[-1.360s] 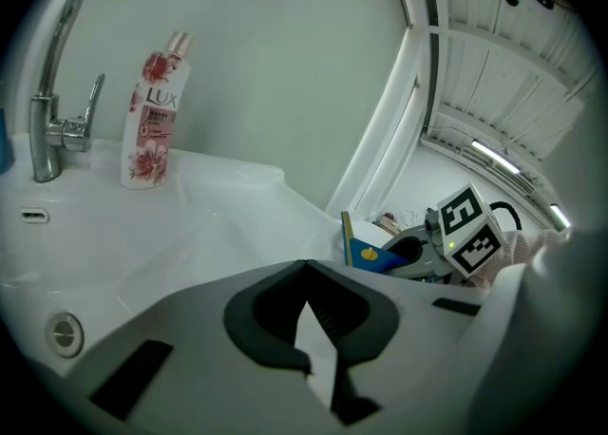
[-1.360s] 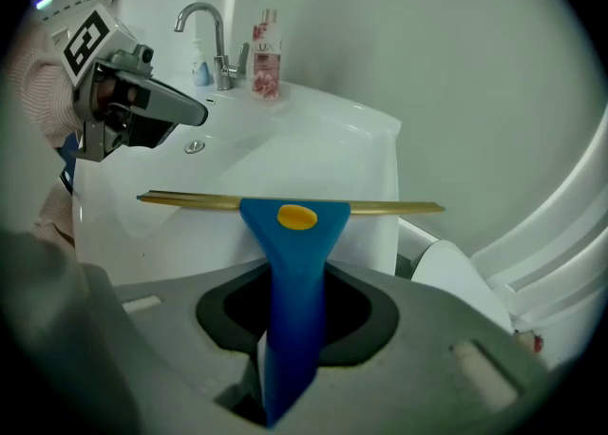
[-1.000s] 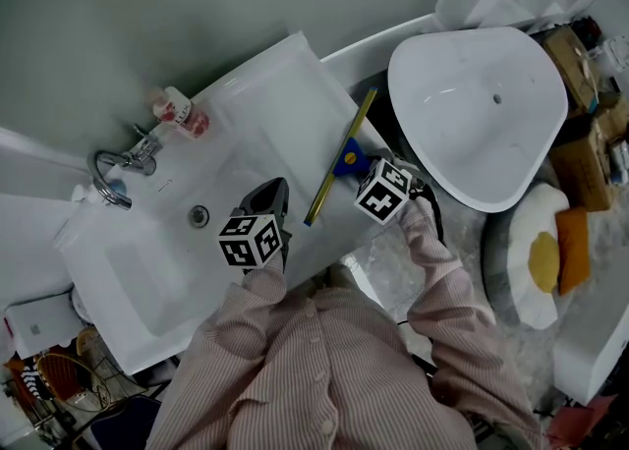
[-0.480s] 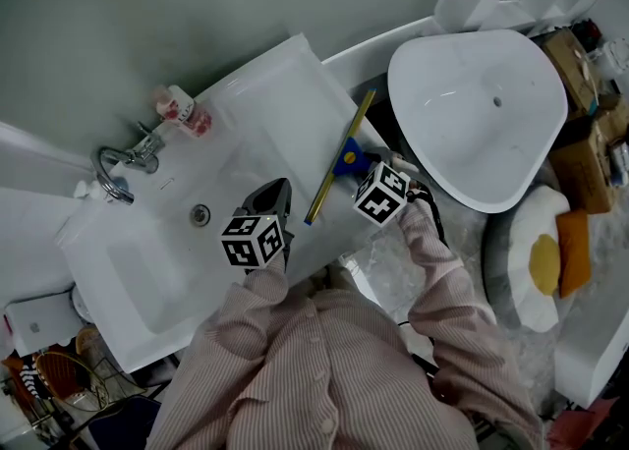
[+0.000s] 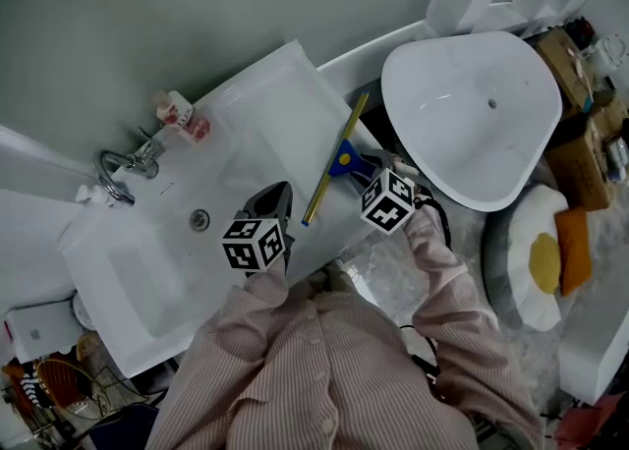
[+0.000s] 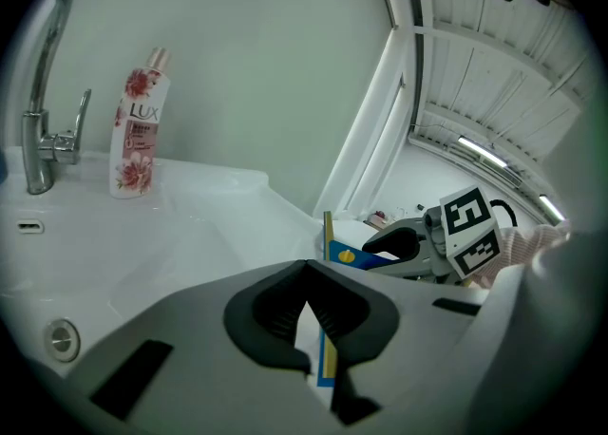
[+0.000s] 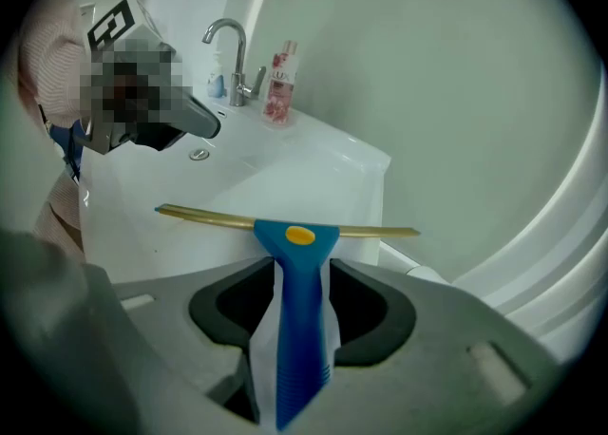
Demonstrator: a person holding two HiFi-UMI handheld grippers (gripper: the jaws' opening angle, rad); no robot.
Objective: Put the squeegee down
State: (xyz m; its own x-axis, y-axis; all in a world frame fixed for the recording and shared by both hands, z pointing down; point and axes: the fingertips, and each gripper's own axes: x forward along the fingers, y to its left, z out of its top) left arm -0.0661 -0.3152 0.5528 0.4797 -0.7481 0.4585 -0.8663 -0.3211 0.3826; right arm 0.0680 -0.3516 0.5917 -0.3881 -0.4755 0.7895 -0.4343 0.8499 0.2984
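Chrome tap [image 5: 118, 171]: standing at the left of the white sink counter [image 5: 275, 94].
Left gripper [image 6: 306, 270]: hanging over the counter, jaws pressing together on nothing.
Blue-handled squeegee with a thin yellow blade [image 5: 334, 158]: lying along the counter's right edge, with the handle's end hiding under the right gripper [image 7: 302, 276].
Right gripper: jaws opening and standing clear of the handle between them, with pale gaps showing on either side.

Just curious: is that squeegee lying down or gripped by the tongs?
Lying down: the squeegee rests on the sink, right tongs opening, gaps beside its handle.
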